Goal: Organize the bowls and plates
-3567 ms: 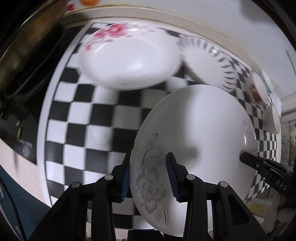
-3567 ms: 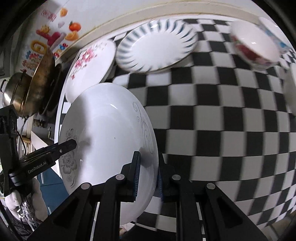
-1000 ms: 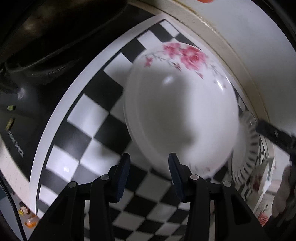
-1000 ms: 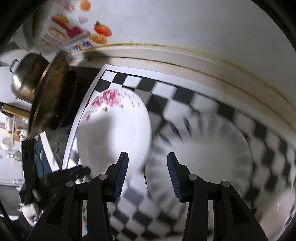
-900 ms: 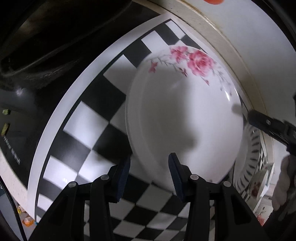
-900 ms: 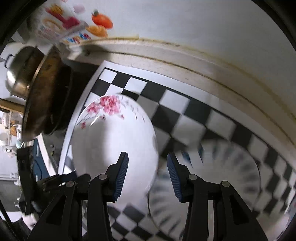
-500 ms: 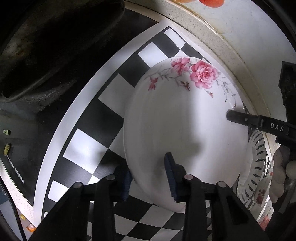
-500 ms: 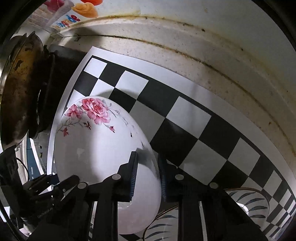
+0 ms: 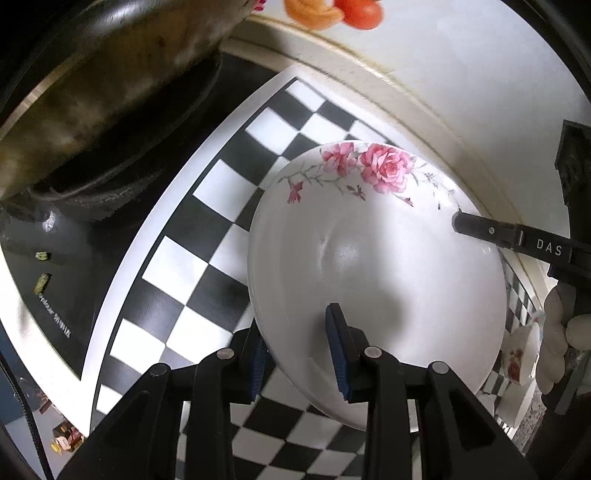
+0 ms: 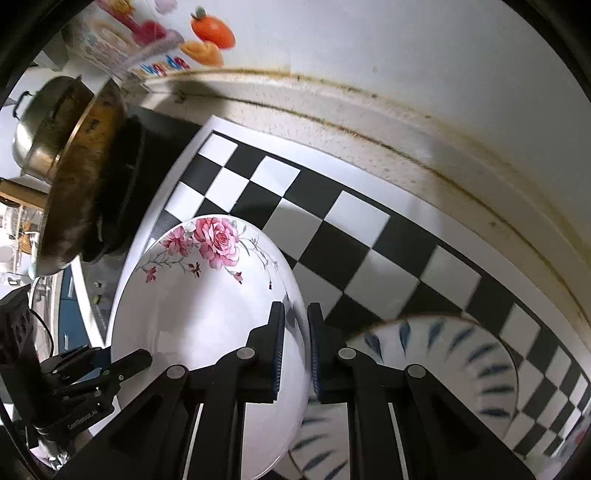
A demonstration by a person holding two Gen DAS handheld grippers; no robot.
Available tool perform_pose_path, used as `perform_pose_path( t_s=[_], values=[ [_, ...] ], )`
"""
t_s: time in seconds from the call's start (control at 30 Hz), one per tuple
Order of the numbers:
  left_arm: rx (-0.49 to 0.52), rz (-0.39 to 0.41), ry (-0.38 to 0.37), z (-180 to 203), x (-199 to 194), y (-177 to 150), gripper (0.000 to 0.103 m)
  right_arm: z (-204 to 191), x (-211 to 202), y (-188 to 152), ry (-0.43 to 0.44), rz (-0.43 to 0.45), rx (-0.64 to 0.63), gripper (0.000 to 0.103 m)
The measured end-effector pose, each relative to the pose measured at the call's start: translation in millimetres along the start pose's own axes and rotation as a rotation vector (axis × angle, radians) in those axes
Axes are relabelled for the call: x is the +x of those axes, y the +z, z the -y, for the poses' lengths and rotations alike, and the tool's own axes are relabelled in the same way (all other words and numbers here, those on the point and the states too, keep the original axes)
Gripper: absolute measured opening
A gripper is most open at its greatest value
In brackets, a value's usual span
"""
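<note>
Both tools grip the rose plate by opposite rims.

The left tool (image 9: 299,350) and right tool (image 10: 295,347) each pinch the rose plate's (image 10: 207,325) edge, tilted above the checkered surface (image 10: 332,236); a blue-striped plate (image 10: 461,362) lies just right of the right tool, a dark pan (image 9: 96,85) up-left of the left.

Home kitchen, worktop against a stained white wall (image 10: 424,55). A large used wok (image 10: 79,177) sits on a black stove (image 9: 122,236) — a steel pot (image 10: 40,125) behind it. Fruit stickers (image 10: 212,31) on the wall. Crockery — a rose-patterned plate (image 10: 207,317), a blue-striped plate (image 10: 461,365) — on a black-and-white checkered mat (image 10: 332,236).
</note>
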State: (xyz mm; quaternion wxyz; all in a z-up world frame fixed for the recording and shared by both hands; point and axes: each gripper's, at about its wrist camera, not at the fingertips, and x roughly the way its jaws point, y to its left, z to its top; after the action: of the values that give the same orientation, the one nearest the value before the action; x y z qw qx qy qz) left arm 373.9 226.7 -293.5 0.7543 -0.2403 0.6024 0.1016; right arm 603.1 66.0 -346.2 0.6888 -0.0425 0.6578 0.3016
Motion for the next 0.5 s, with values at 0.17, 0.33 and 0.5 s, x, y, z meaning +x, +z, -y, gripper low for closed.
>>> perform_pose_path(
  t_s=[0.17, 0.33, 0.5],
  values=[
    [0.057, 0.031, -0.023, 16, -32, -12, 0.028, 6, -52, -35, 0.013, 0.082, 0.022, 0.014],
    [0.159, 0.029, -0.056, 54, -51, -28, 0.028, 26, -111, -96, 0.004, 0.161, 0.084, 0.014],
    [0.293, -0.025, -0.105, 99, -44, -53, 0.028, 52, -151, -172, -0.021, 0.219, 0.177, 0.014]
  ],
)
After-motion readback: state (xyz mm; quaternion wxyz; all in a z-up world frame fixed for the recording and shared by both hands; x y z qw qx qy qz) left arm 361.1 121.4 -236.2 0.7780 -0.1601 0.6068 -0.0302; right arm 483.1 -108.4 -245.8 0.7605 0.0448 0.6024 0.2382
